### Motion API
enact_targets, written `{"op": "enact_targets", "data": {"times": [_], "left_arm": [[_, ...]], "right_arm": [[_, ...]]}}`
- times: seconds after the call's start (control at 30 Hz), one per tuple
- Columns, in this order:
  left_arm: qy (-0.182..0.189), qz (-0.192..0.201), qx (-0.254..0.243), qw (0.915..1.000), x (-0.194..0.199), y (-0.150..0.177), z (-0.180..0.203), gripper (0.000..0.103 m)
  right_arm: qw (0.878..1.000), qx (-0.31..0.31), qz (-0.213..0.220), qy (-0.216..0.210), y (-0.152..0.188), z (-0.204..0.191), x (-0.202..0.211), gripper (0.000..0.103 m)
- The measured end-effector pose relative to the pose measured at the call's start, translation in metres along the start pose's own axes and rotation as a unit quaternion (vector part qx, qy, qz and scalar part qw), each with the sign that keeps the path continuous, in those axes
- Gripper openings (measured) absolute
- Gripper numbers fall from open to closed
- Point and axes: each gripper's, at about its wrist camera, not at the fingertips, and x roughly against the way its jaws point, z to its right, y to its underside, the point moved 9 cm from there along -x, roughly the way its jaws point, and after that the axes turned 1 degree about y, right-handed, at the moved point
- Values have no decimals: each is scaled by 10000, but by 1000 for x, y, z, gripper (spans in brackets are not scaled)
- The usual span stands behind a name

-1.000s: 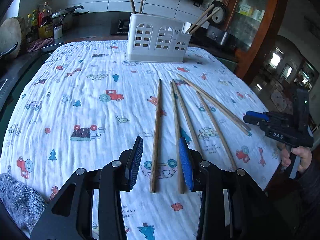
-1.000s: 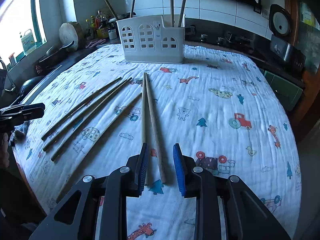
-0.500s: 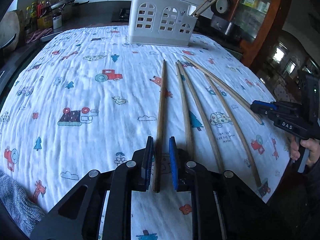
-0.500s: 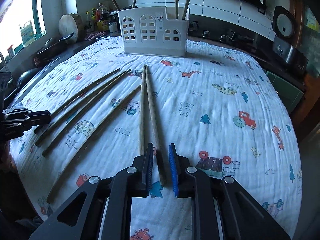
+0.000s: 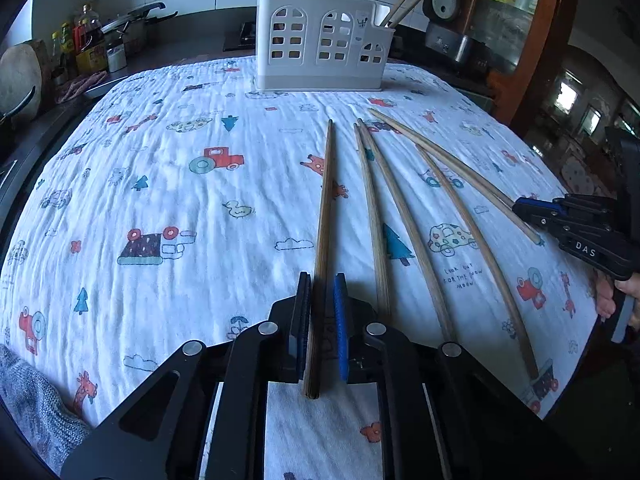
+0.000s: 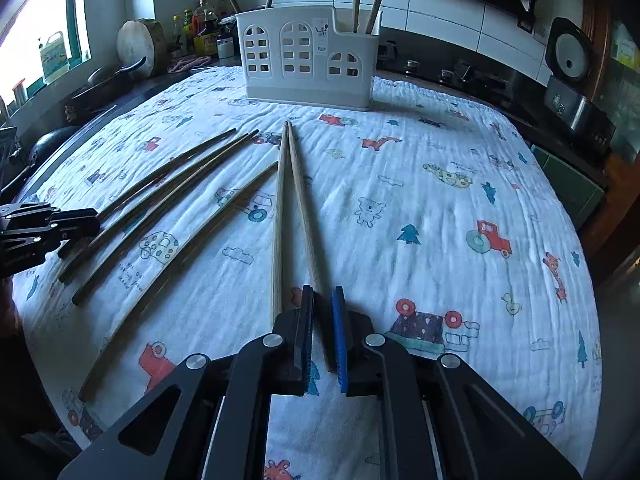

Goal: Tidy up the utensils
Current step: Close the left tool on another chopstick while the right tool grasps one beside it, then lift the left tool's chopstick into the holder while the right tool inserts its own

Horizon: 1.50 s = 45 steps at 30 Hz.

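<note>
Several wooden chopsticks lie on a cartoon-print cloth (image 5: 160,184) in front of a white utensil holder (image 5: 320,40) (image 6: 308,64) with chopsticks standing in it. My left gripper (image 5: 320,284) has its jaws closing on the near end of the leftmost dark chopstick (image 5: 324,208), with the blue pads against its sides. My right gripper (image 6: 320,292) has its jaws closing on the near end of a light chopstick (image 6: 302,200), whose partner (image 6: 278,220) lies just left of it. Each gripper shows in the other's view: right gripper (image 5: 536,210), left gripper (image 6: 92,220).
Three more chopsticks (image 5: 404,216) fan out between the two grippers. A counter with bottles (image 5: 86,48) and pans runs behind the table, with a rice cooker (image 6: 576,108) on the right. A grey sleeve (image 5: 28,400) shows at the lower left. The table edge is close on the right.
Both pairs of jaws have narrowed from open to tight around a chopstick end. The left gripper has dropped lower and lined up on the dark chopstick.
</note>
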Motion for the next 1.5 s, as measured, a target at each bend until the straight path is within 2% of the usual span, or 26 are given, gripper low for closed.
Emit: {"op": "enact_targets", "data": {"times": [0.13, 0.33, 0.67, 0.9, 1.07, 1.23, 1.3, 1.5], "left_arm": [[84, -22, 113, 9999, 4, -2, -3, 6], [170, 195, 33, 9997, 27, -16, 1, 6], [320, 807, 2, 9962, 71, -66, 5, 6], [327, 1050, -181, 9938, 80, -107, 10, 6], [430, 998, -216, 9938, 74, -136, 8, 5], [561, 965, -227, 9935, 73, -164, 8, 5], [526, 1023, -301, 9929, 78, -179, 8, 5], [726, 1341, -398, 9875, 106, -234, 12, 5]], "right_arm": [[10000, 20, 50, 42, -2, -1, 4, 8], [9994, 37, 324, 83, -14, -3, 29, 7], [9940, -23, 1075, 178, -60, -2, 82, 7], [9900, -54, 1402, 168, -106, 1, 103, 7], [9881, 22, 1526, 202, -146, 2, 115, 7], [9885, -34, 1511, 34, -188, 5, 124, 7], [9881, -37, 1538, -10, -205, 6, 129, 7], [9847, 19, 1733, -161, -259, 5, 148, 7]]}}
